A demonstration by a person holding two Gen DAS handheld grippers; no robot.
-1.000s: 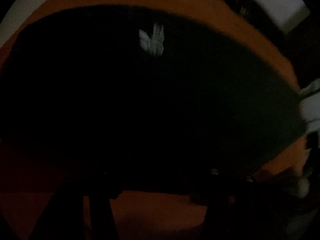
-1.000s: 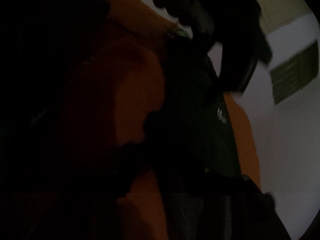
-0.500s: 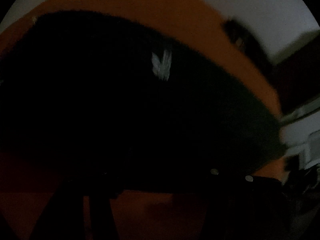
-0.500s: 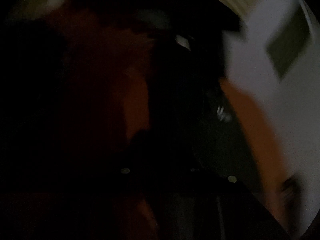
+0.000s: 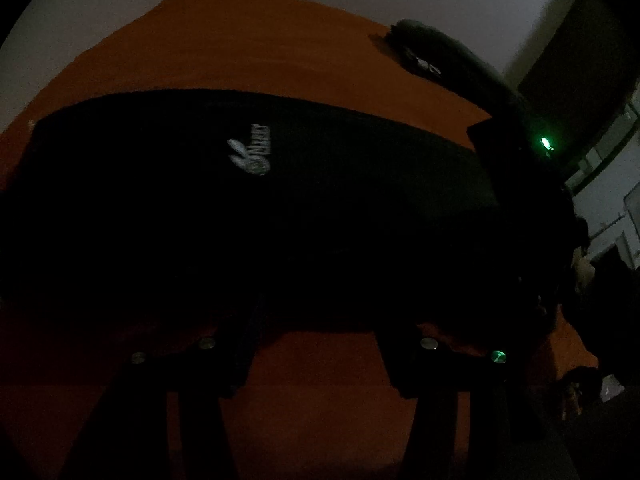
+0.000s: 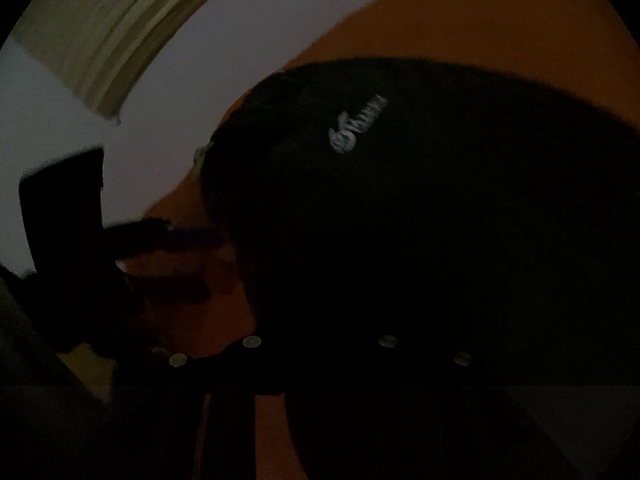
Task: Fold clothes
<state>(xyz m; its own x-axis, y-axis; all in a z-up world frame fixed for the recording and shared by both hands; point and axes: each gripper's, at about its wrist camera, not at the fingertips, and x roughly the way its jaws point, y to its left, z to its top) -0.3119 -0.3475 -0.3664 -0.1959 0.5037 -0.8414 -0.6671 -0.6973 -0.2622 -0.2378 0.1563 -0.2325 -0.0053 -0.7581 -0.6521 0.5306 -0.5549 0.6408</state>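
**Dark garment lying folded on orange surface as two tools hover at its near edge**

A dark garment (image 5: 280, 216) with a pale printed logo (image 5: 251, 151) is lying spread across an orange surface (image 5: 248, 48), filling the middle of the left wrist view from 9 o'clock to 3 o'clock. The left tool (image 5: 316, 344) is sitting at 6 o'clock in that view, its two dark fingers (image 5: 240, 344) standing wide apart with orange surface showing between them; their tips are reaching the garment's near hem, though the dim light is hiding whether they touch it. At 2 o'clock, a second dark cloth (image 5: 448, 52) is resting on the far part of the surface. Nearer, at 3 o'clock, the right tool (image 5: 516, 184) is showing as a black body with a green light (image 5: 545, 143) glowing on it.

In the right wrist view, the garment (image 6: 420, 220) is occupying the centre and the 3 o'clock side, its logo (image 6: 354, 128) at 12 o'clock. The right tool's own fingers, at 6 o'clock, are lost against the black cloth, so their spread cannot be told. At 9 o'clock the left tool (image 6: 176, 256) is pointing its fingers toward the garment's edge, just beside it. A pale wall (image 6: 192, 92) is showing behind.
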